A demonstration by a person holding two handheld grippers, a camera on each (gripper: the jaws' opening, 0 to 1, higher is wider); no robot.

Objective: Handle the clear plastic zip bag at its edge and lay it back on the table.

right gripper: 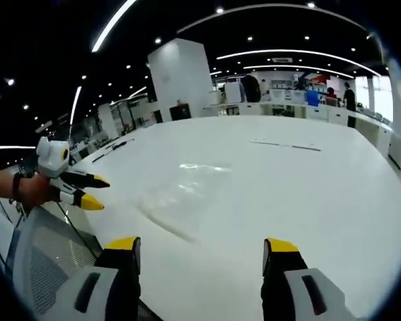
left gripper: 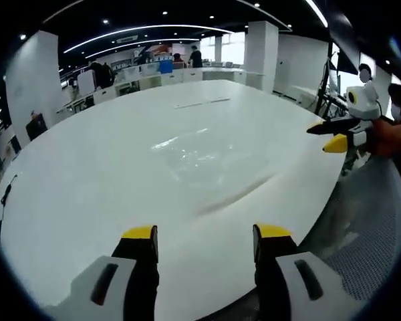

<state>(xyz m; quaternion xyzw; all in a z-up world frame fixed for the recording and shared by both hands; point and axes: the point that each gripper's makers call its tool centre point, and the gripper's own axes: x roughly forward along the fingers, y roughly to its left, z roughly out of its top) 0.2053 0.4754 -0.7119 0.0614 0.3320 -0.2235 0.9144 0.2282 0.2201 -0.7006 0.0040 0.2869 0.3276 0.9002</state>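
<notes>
Bag (left gripper: 200,155) lies flat, ahead of open fingers (left gripper: 140,234).

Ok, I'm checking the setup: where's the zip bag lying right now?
The clear zip bag lies flat on the white table, ahead of both open grippers; in the right gripper view it sits centre-left.

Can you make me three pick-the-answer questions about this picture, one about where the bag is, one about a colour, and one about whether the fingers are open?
1. Where is the clear plastic zip bag?
A. Flat on the white table
B. On the mesh chair
C. Held in the air

2. What colour are the fingers' tips?
A. Red
B. Yellow
C. Green

3. How is the left gripper?
A. Shut on the bag
B. Shut on nothing
C. Open

Answers: 1 A, the bag lies on the tabletop; 2 B, the tips are yellow; 3 C, bare table shows in the gap.
</notes>
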